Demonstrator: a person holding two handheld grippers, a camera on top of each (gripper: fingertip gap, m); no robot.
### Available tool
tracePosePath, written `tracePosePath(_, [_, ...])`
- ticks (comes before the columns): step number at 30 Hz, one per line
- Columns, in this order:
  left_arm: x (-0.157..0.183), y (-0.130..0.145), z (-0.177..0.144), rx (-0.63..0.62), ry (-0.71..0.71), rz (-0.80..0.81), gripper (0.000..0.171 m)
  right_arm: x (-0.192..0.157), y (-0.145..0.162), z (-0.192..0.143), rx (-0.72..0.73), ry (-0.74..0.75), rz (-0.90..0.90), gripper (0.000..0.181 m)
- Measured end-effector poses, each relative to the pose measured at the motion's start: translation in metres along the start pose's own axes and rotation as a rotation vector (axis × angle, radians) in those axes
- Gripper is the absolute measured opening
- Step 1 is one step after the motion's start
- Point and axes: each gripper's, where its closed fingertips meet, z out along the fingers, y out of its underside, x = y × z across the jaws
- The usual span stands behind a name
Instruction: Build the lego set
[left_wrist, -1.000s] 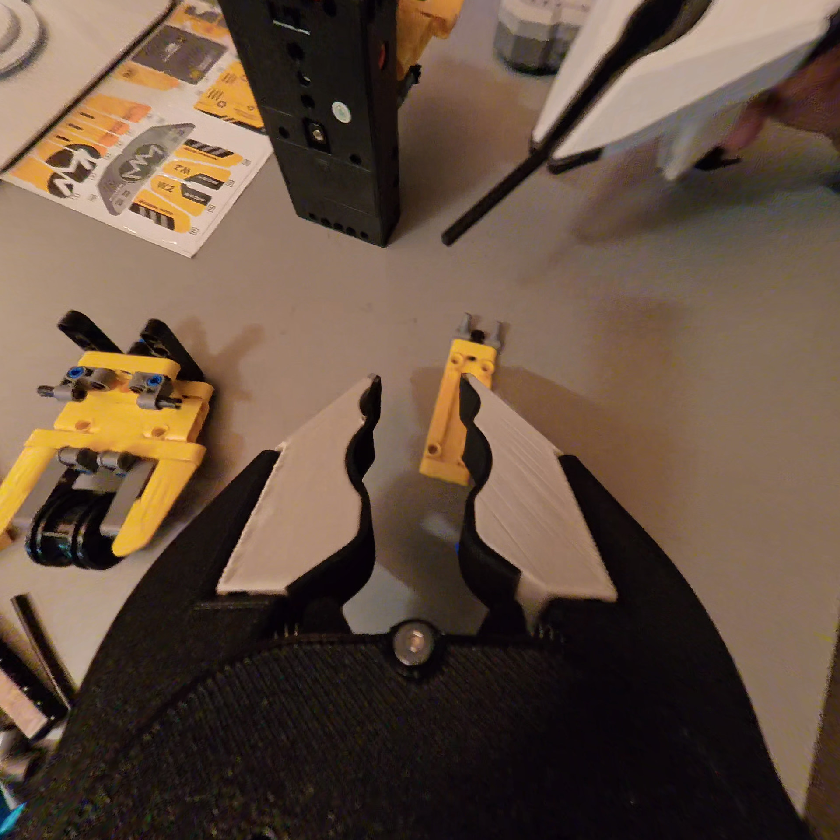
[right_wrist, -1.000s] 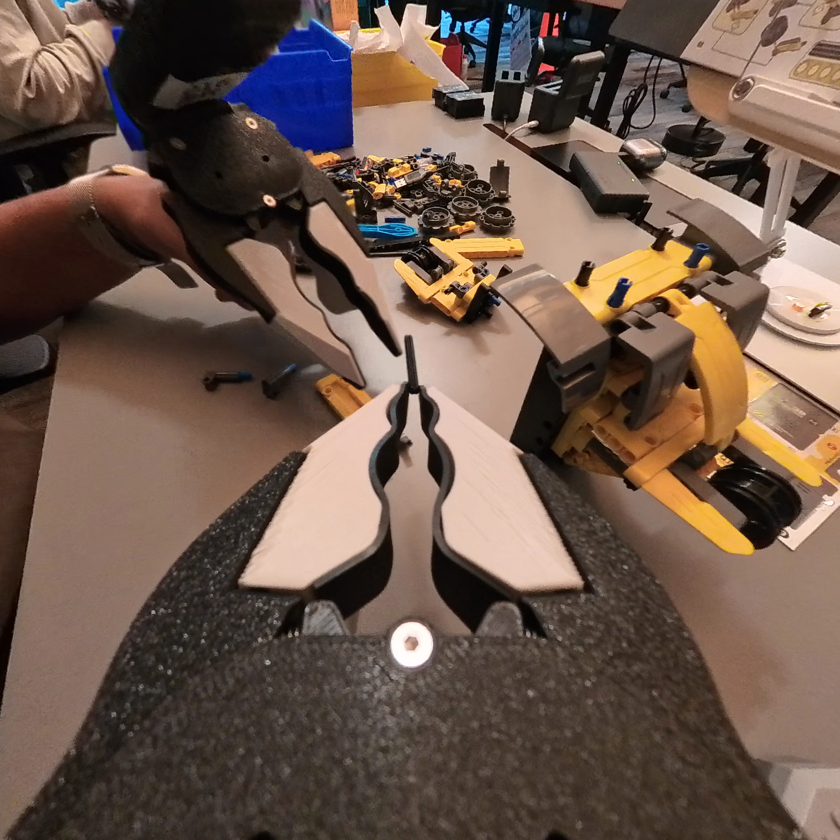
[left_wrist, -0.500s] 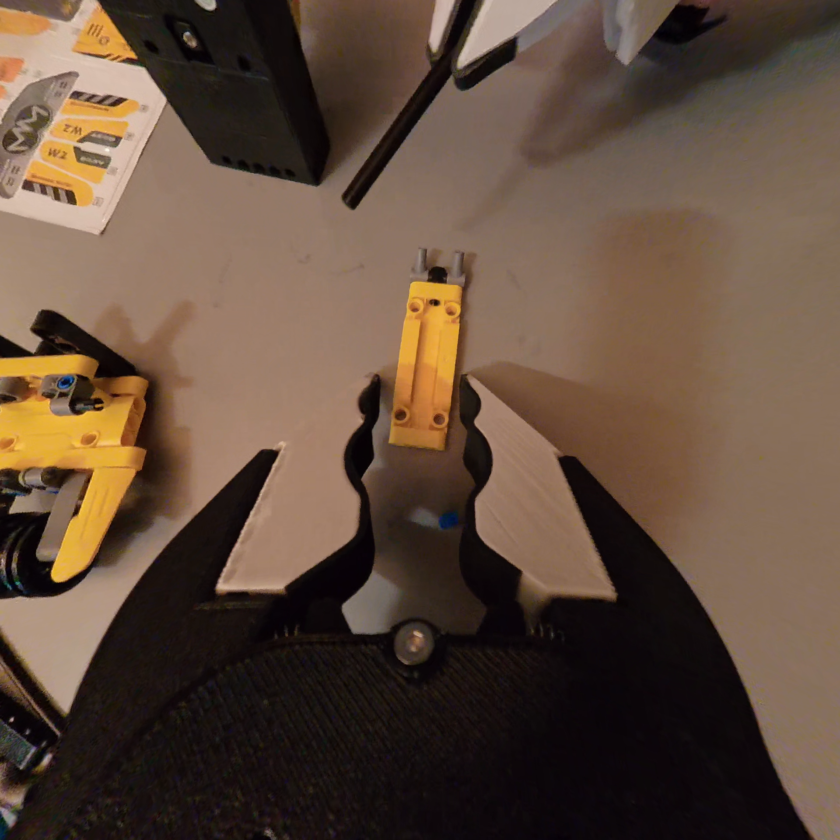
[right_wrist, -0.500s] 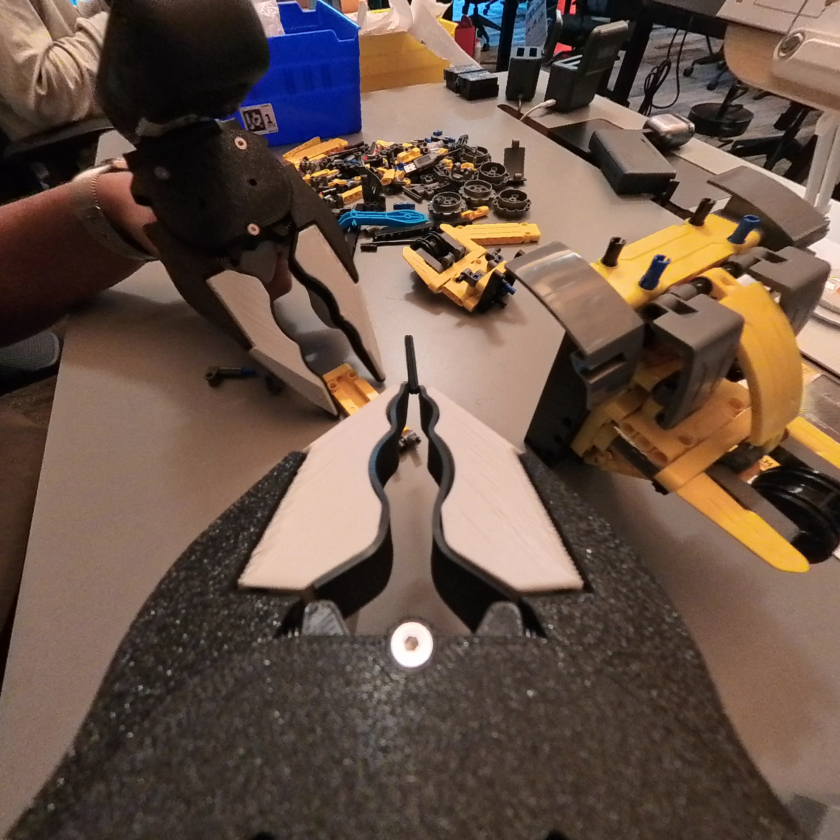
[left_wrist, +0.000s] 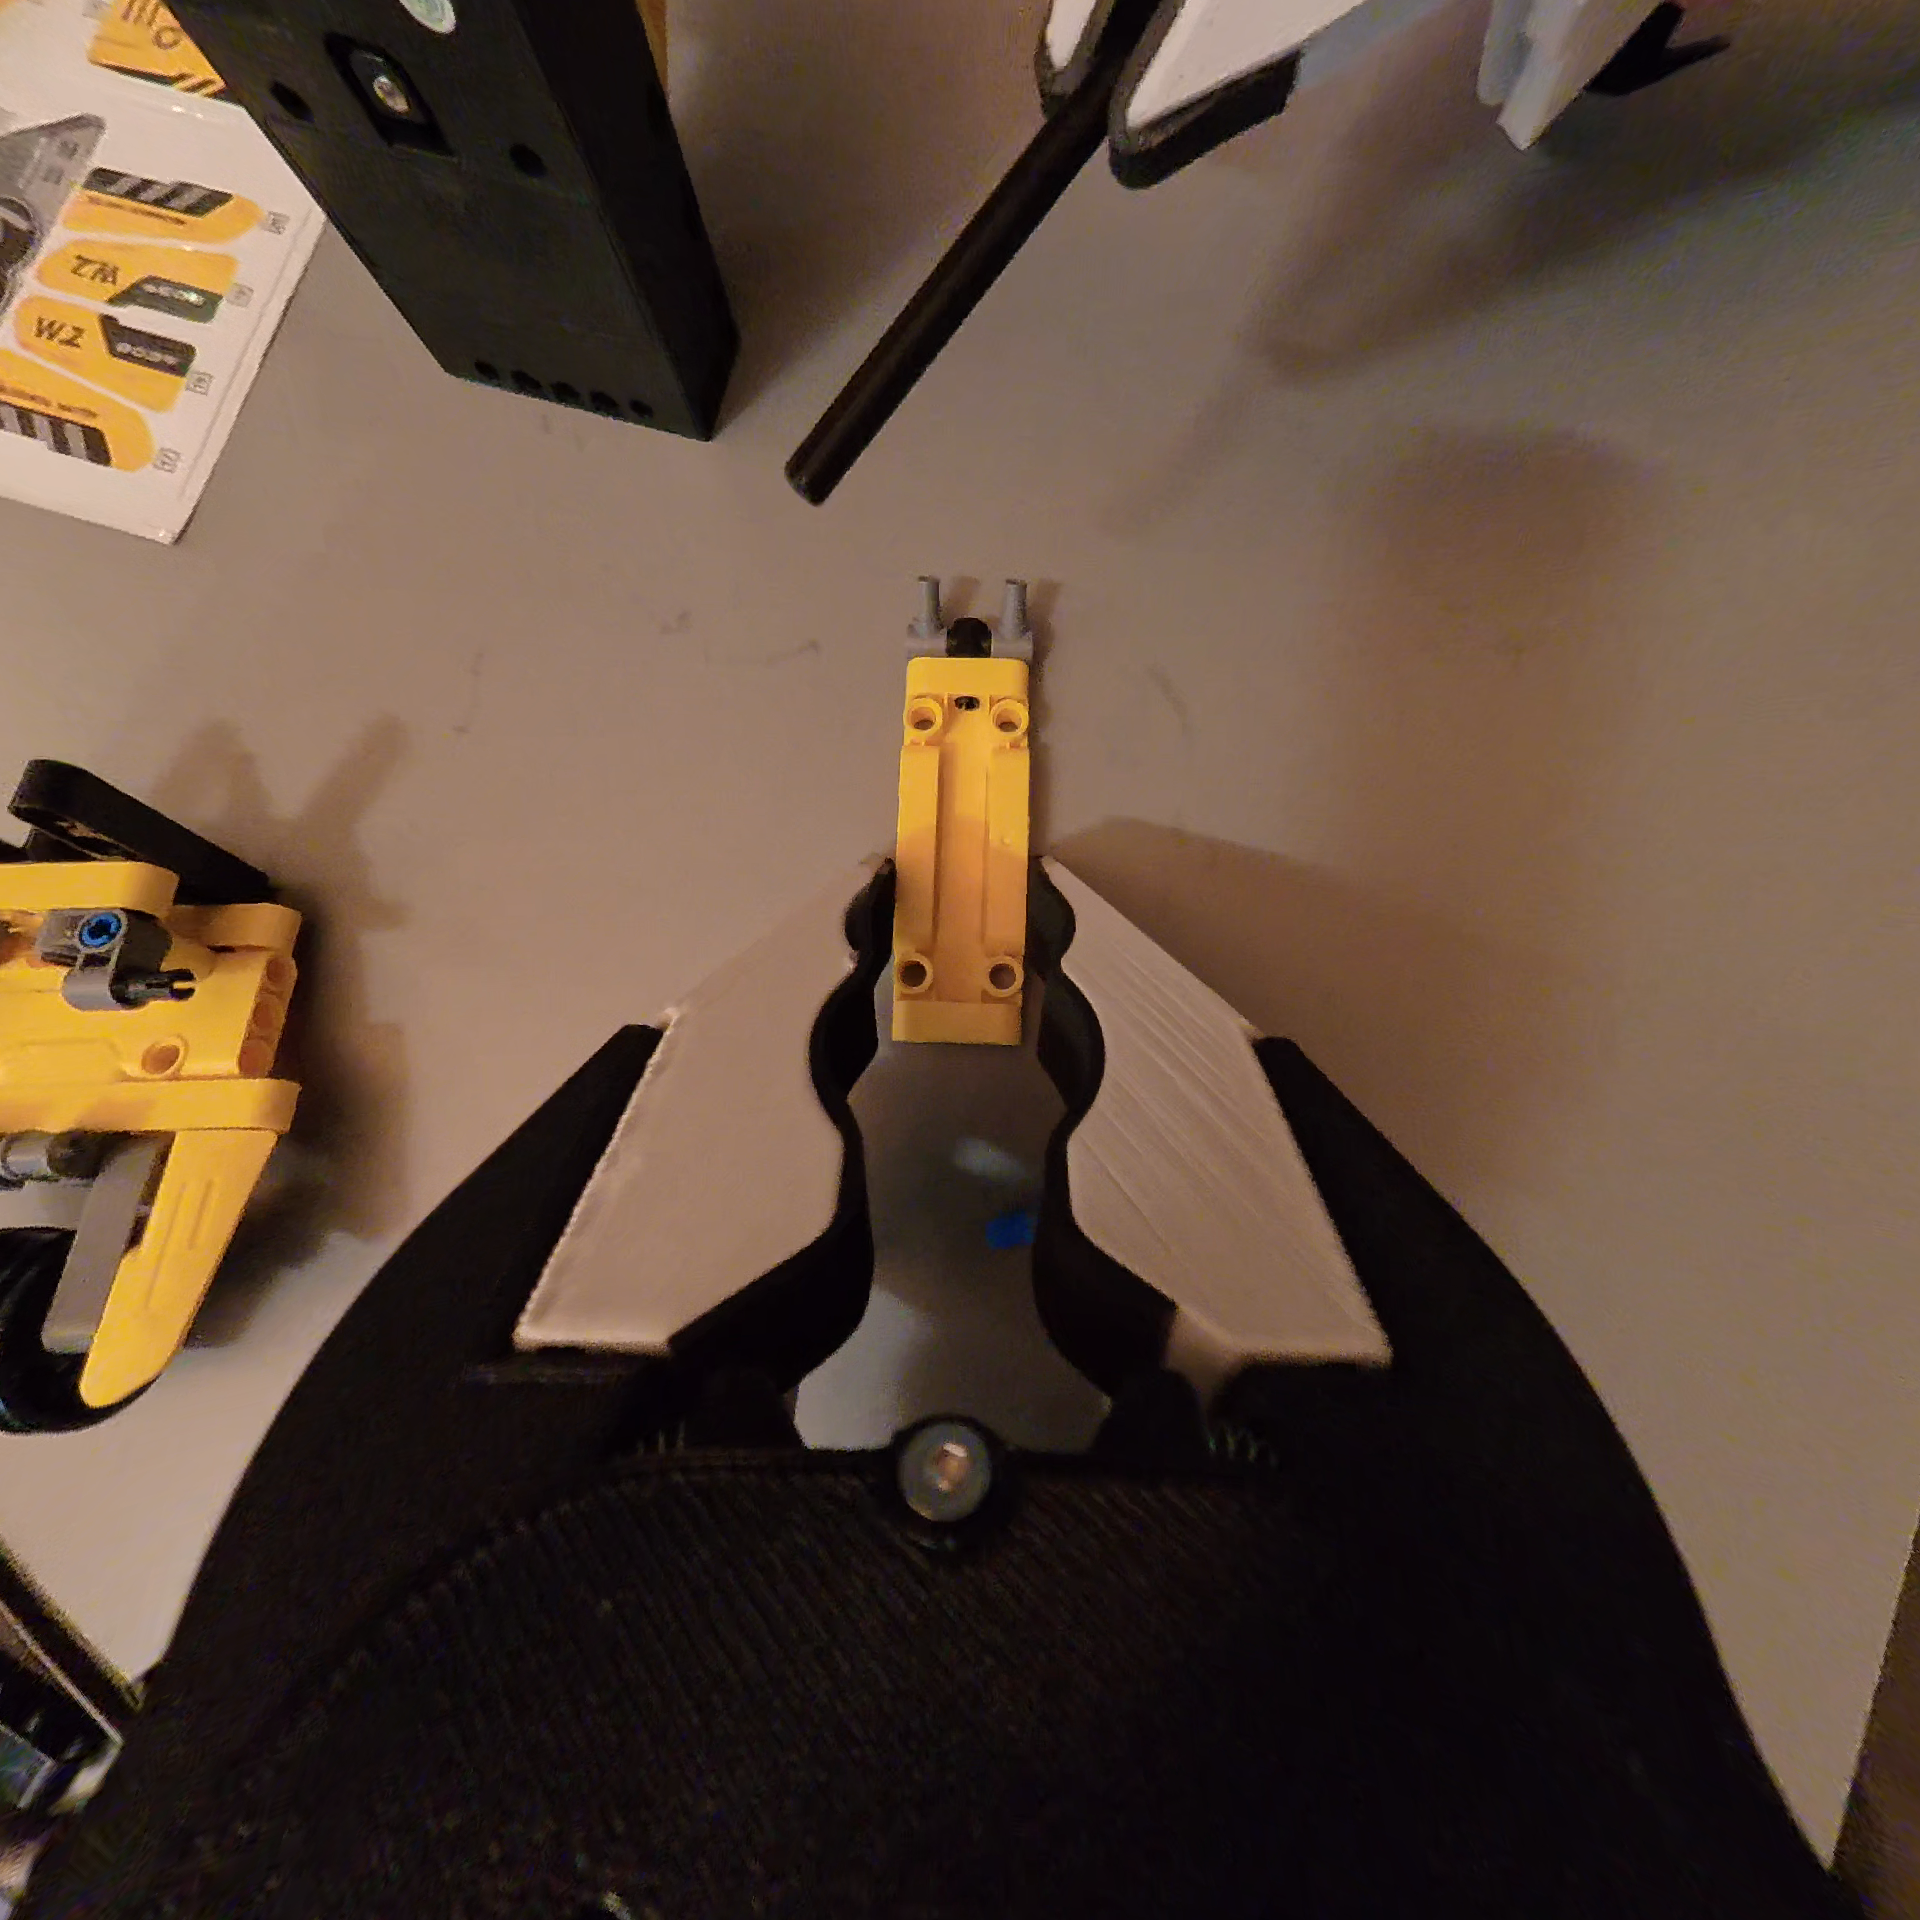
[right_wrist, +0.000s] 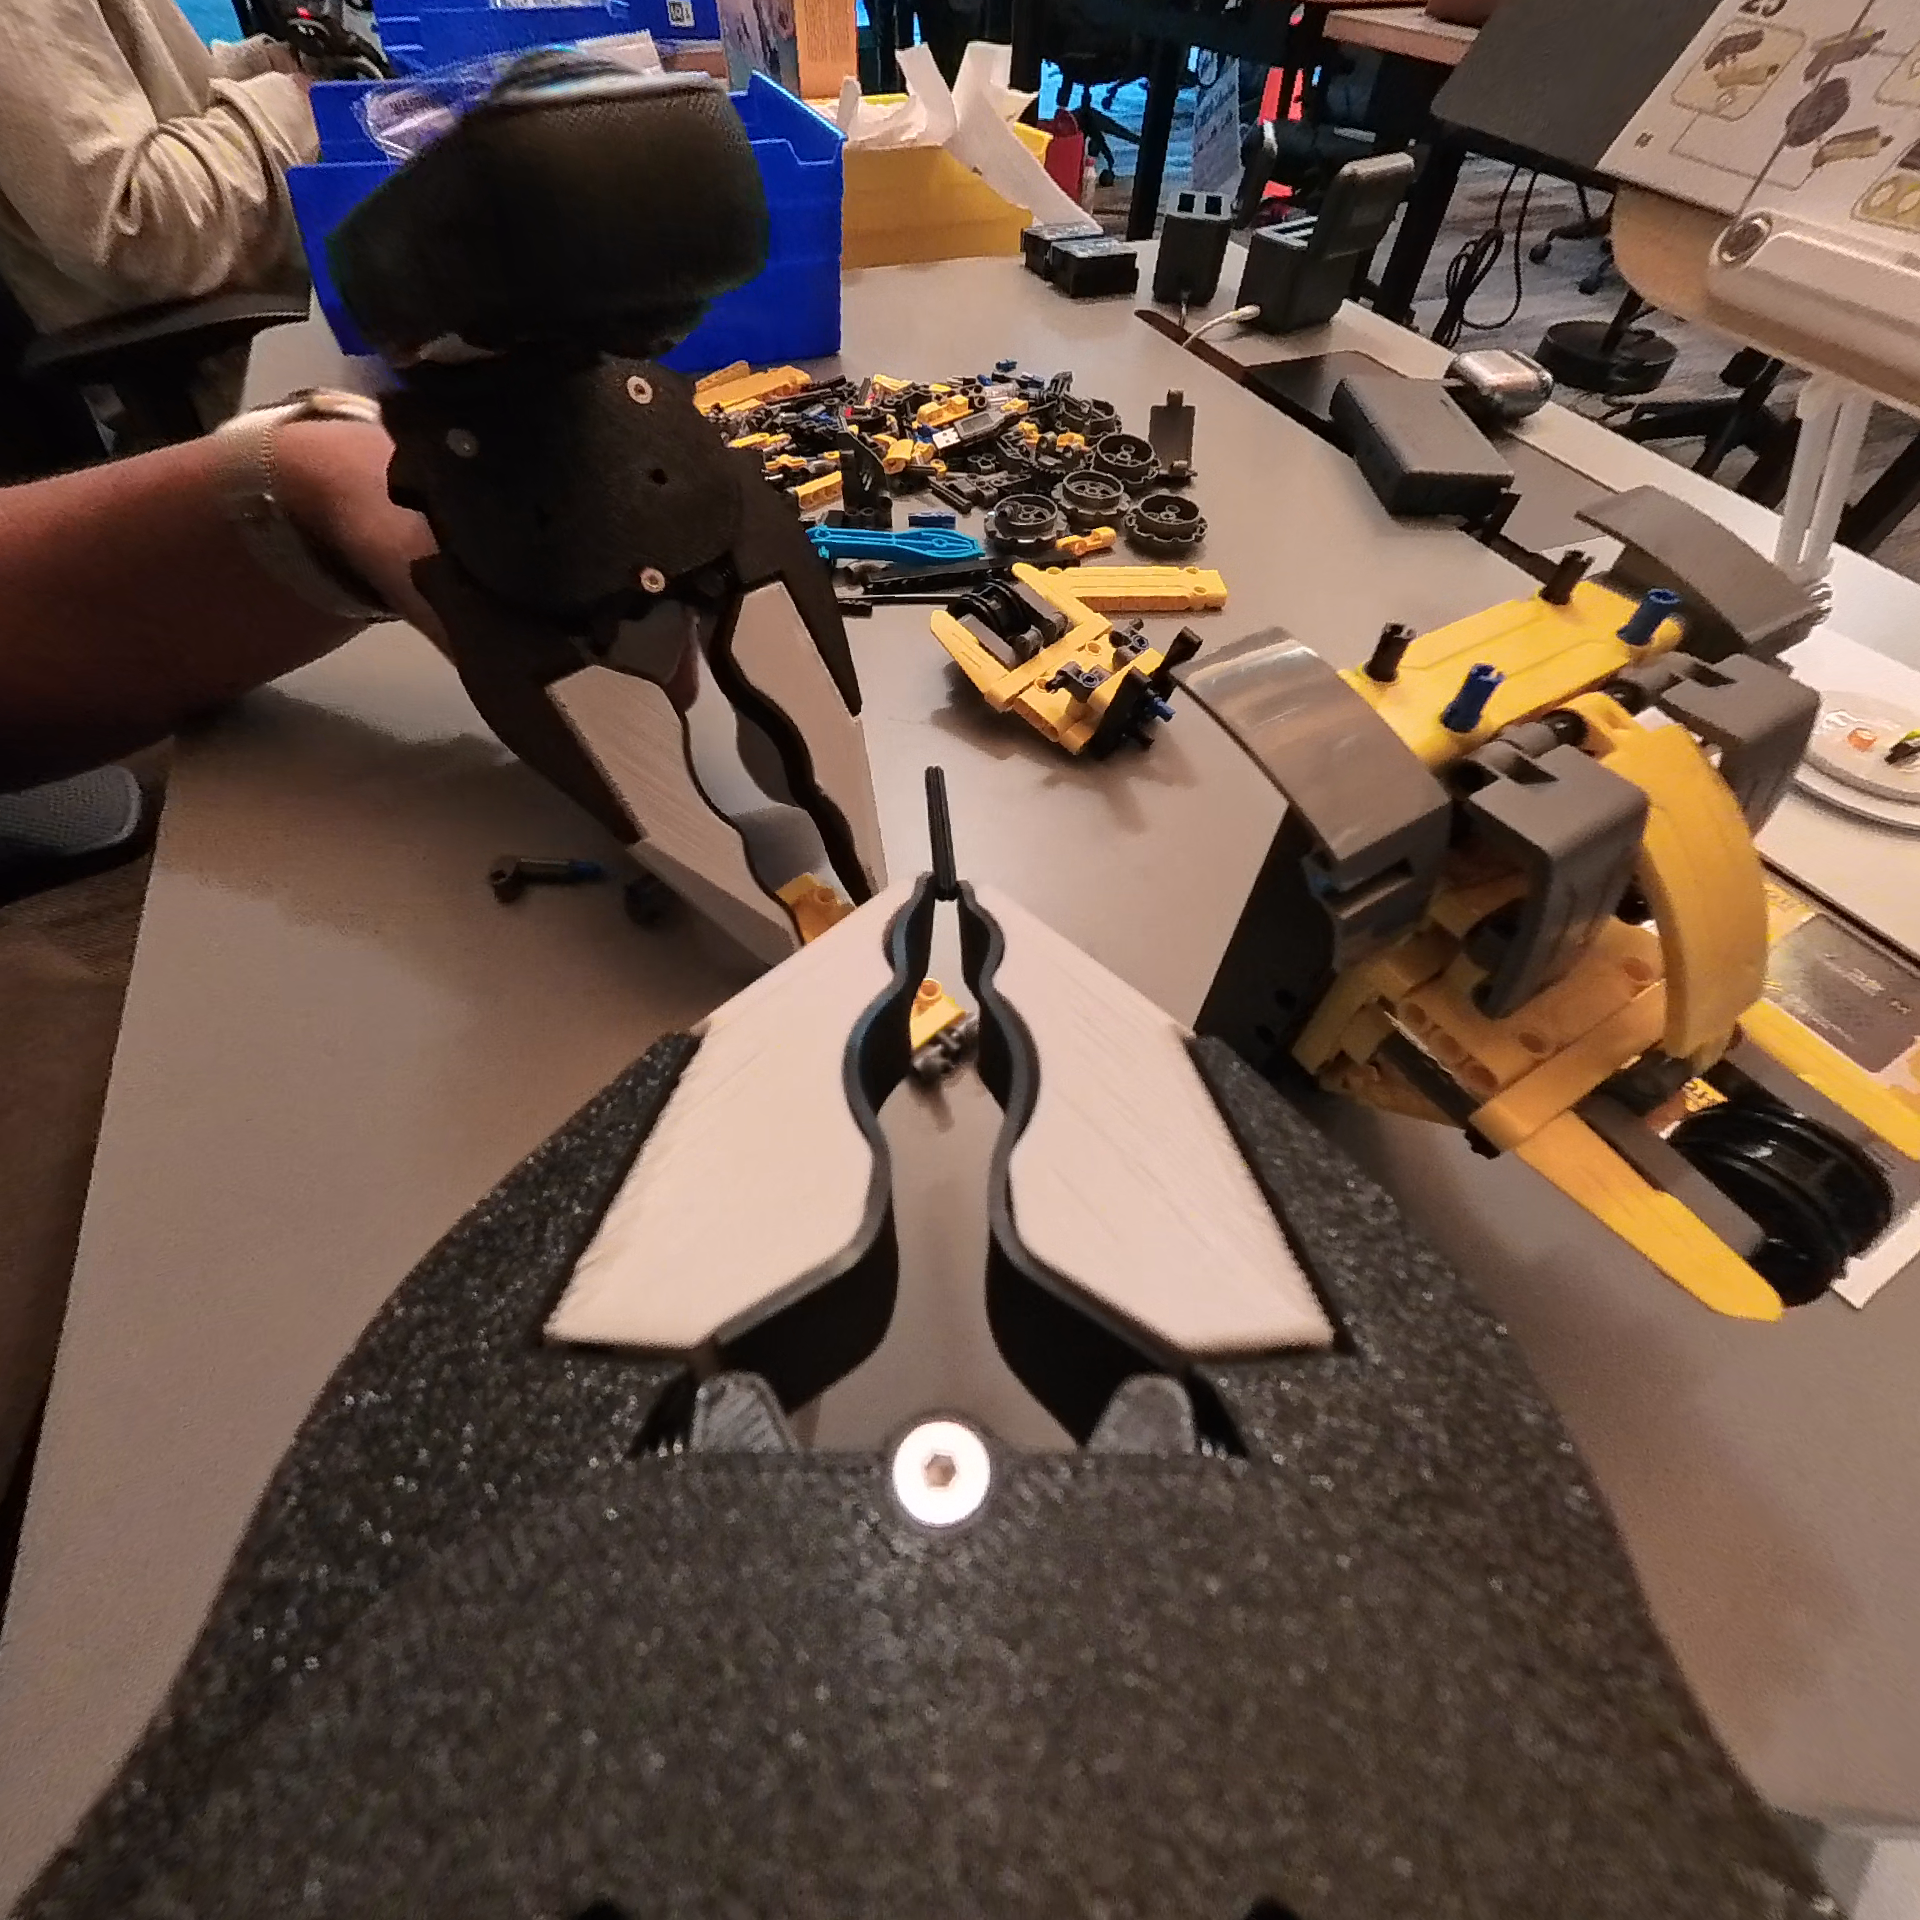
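A long yellow panel (left_wrist: 964, 831) with grey pins at its far end lies flat on the grey table. My left gripper (left_wrist: 961, 883) has its two fingers closed against the panel's near half, one on each side. In the right wrist view, the left gripper (right_wrist: 816, 920) points steeply down at the table, and the panel (right_wrist: 805, 899) shows between its tips. My right gripper (right_wrist: 940, 894) is shut on a thin black axle (right_wrist: 938, 831) that sticks out forward. In the left wrist view that axle (left_wrist: 935, 281) slants down from the right gripper (left_wrist: 1101, 94), ending just beyond the panel.
A large yellow and grey brick model (right_wrist: 1507, 883) stands to the right; its black end (left_wrist: 499, 208) shows ahead. A small yellow subassembly (left_wrist: 135, 1039) lies to the left. A sticker sheet (left_wrist: 114, 312), a pile of loose parts (right_wrist: 987, 457) and a blue bin (right_wrist: 790, 260) lie beyond. One gripper's finger ends stand about 10 centimeters off the other's. My right tips are about 20 centimeters from the small yellow subassembly (left_wrist: 135, 1039), my left tips only 12 centimeters.
My left gripper moved forward over the yellow panel and its fingers narrowed onto the panel's sides. My right gripper kept the black axle and drew a little closer.
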Motion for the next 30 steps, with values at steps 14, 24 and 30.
tracePosePath(14, [0.0, -0.002, 0.002, -0.007, -0.063, -0.073, 0.022, 0.0, 0.001, 0.0, -0.006, 0.003, -0.006, 0.004])
tracePosePath(24, [0.004, -0.009, -0.006, 0.039, -0.027, -0.12, 0.036, 0.0, 0.001, 0.0, -0.006, 0.003, -0.004, 0.004])
tracePosePath(30, [-0.003, -0.02, -0.032, 0.156, -0.068, -0.185, 0.035, -0.001, 0.004, 0.002, -0.024, -0.008, 0.005, 0.004])
